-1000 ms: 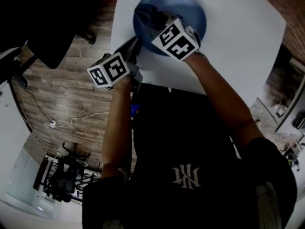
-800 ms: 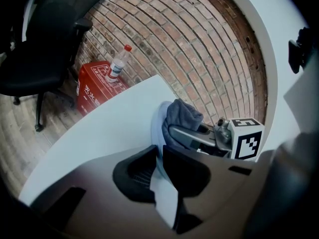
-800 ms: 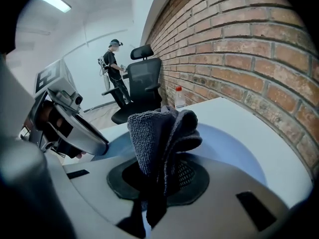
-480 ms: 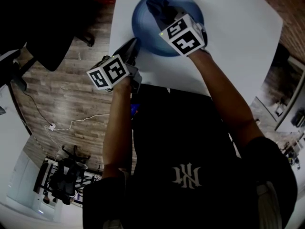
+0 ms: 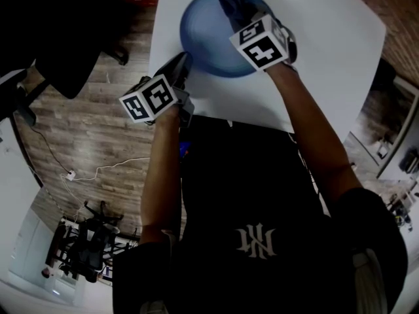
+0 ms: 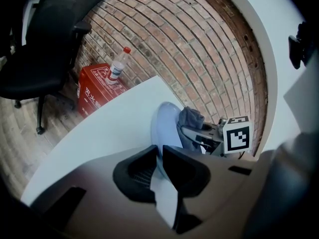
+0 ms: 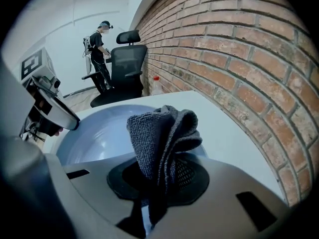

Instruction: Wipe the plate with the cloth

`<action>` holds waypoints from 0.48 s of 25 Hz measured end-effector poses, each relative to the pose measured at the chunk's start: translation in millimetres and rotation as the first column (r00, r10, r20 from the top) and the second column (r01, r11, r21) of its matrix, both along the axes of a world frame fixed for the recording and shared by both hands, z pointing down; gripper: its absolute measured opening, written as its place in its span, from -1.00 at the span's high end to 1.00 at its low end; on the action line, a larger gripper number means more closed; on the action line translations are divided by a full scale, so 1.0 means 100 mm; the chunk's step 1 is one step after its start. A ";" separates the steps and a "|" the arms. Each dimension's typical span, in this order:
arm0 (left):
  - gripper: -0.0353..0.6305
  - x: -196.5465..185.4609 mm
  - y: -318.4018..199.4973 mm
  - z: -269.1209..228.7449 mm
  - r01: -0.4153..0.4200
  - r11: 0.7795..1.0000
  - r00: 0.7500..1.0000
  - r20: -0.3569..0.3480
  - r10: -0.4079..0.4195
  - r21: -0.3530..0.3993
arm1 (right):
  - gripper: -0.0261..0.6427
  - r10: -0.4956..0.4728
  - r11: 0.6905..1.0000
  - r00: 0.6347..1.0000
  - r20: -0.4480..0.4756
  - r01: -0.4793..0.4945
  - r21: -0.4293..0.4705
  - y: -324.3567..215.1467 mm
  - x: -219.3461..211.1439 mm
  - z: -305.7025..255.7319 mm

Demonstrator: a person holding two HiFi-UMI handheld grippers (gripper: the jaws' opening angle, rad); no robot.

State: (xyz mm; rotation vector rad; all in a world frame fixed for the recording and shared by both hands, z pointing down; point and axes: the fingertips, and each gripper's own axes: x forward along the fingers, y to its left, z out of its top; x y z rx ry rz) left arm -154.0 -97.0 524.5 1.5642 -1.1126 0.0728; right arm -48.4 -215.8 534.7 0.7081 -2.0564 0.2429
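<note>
1. The white surface (image 5: 340,51) lies bare to the right of the plate (image 5: 203,34), so a gripper could pass there.
2. The plate's left half is uncovered. The cloth (image 5: 234,2) and the right gripper (image 5: 245,17) clamping it fill the far right part.
3. The left gripper (image 5: 182,64) blocks the near left rim, jaws pinching it.
4. A brick wall (image 7: 239,59) closes one side of the surface. A red box (image 6: 94,93), a bottle (image 6: 117,67) and an office chair (image 6: 55,29) stand off its corner.

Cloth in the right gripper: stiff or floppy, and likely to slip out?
Likely floppy: the grey cloth folds and slumps over itself above the right gripper. Probably light, since a pinch on one bunched end holds it up. The knit texture looks grippy, so slipping out seems unlikely.
</note>
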 end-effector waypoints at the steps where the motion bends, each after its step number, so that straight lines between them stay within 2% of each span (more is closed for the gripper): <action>1: 0.77 0.00 0.00 0.00 0.001 1.000 1.000 -0.001 -0.001 0.001 | 0.67 0.002 1.000 1.000 -0.012 -0.002 0.008 -0.02 0.04 0.00; 9: 0.77 -0.01 0.00 0.00 0.006 1.000 1.000 -0.001 -0.006 0.008 | 0.67 -0.016 0.996 0.992 -0.124 0.027 0.086 -0.19 0.28 -0.04; 12: 0.77 -0.01 0.00 -0.01 0.004 1.000 1.000 0.004 -0.004 0.011 | 0.67 -0.001 0.996 0.992 -0.124 0.012 0.083 -0.23 0.35 -0.02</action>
